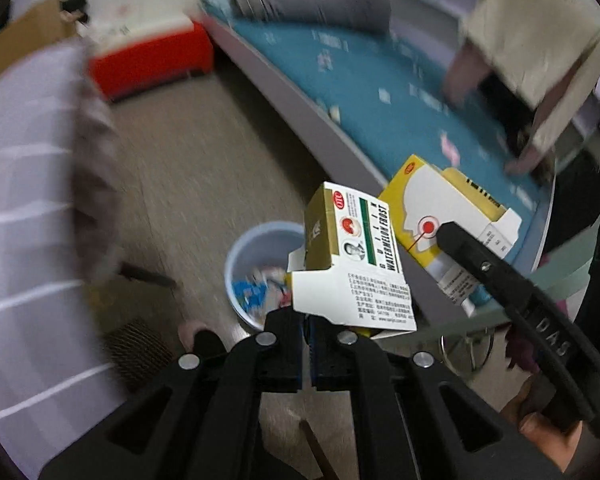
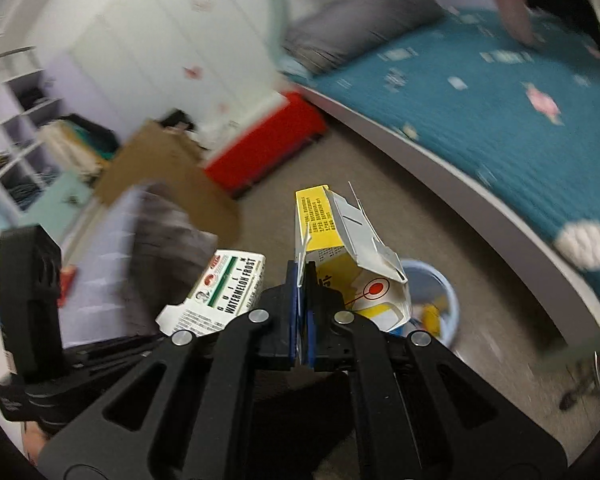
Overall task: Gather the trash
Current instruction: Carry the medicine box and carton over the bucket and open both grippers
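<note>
My left gripper [image 1: 309,320] is shut on the flap of a gold and white "Watermelon Frost" box [image 1: 352,264], held over a pale blue bin [image 1: 236,268] that has scraps inside. My right gripper [image 2: 300,280] is shut on a torn flap of a yellow and white box [image 2: 340,236], just above the same bin [image 2: 444,292]. In the left wrist view the yellow box [image 1: 440,204] hangs to the right with the right gripper's black finger across it. The Watermelon Frost box [image 2: 224,296] shows left of my right gripper.
A bed with a teal cover [image 1: 380,92] and grey frame runs along the right. A red and white box [image 1: 152,56] and brown cardboard [image 2: 168,172] stand by the wall. A person in a striped sleeve [image 1: 28,200] is at the left; another person [image 1: 532,40] stands on the bed.
</note>
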`<state>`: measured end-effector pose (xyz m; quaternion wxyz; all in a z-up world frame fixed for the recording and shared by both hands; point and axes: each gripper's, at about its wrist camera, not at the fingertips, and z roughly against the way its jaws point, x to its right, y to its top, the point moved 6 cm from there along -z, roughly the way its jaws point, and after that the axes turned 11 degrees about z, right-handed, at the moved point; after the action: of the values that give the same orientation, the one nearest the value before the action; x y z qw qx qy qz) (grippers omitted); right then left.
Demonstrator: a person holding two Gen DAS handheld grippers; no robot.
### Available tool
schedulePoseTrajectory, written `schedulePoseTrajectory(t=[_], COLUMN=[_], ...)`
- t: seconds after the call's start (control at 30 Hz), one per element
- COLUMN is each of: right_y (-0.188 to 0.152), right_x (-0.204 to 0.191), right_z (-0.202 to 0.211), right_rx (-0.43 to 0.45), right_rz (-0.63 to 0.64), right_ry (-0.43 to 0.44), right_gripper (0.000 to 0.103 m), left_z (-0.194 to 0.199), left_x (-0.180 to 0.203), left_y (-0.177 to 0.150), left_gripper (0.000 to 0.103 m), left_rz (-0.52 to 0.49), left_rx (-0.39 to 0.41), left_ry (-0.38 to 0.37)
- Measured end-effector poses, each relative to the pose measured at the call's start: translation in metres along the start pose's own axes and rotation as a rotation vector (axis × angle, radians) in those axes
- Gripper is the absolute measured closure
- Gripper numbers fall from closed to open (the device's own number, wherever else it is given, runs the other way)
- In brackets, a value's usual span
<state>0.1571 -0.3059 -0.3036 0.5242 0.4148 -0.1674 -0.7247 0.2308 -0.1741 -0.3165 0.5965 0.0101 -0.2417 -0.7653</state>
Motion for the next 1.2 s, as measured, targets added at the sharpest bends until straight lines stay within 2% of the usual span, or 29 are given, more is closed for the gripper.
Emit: schedulePoseTrajectory(t=[0.1,0.17,0.33,0.4,0.43,0.5,0.53,0.77,0.97,1.2], right_y=[-0.022,-0.033,-0.048,-0.052,-0.052,-0.056,-0.058,-0.072,-0.071,-0.059], right_x=[0.042,0.055,0.083,0.092,0.092,0.097,0.098,0.1,0.095,0.086], right_z=[-0.026,-0.039,-0.069,-0.077,-0.082,-0.09,-0.092,-0.11,-0.12,-0.129], right_rx=[-0.061,-0.086,-0.133,-0.144,-0.148,-0.163,-0.168,-0.212,-0.223,-0.213], right_rz=[-0.041,-0.071,-0.128,-0.147,-0.155,-0.168,-0.17,-0.184,-0.178,-0.182], right_ry=[-0.062,-0.082,-0.125,-0.136,-0.137,-0.138,-0.139,-0.124,-0.105,-0.09], right_gripper=[0.099,0.099,0.099,0.099,0.099,0.099,0.099,0.099,0.099,0.099], left_z=[-0.05,-0.083,-0.131,-0.144,-0.153,-0.158,-0.161,-0.172,-0.175,-0.158], left_x=[0.006,0.006,0.005,0.007,0.007,0.004,0.0,-0.026,-0.03,-0.038], left_y=[-0.005,-0.002,0.014,0.022,0.026,0.031,0.033,0.024,0.02,0.029], left_gripper=[0.101,0.101,0.1,0.095,0.089,0.039,0.034,0.034,0.034,0.028], left_rz=[-0.018,-0.02,-0.022,-0.019,-0.014,0.007,0.018,0.038,0.049,0.062], left_rx=[-0.091,-0.146,-0.22,-0.231,-0.246,-0.262,-0.252,-0.266,-0.276,-0.204], left_ry=[0.023,0.039,0.049,0.041,0.04,0.044,0.052,0.13,0.16,0.2])
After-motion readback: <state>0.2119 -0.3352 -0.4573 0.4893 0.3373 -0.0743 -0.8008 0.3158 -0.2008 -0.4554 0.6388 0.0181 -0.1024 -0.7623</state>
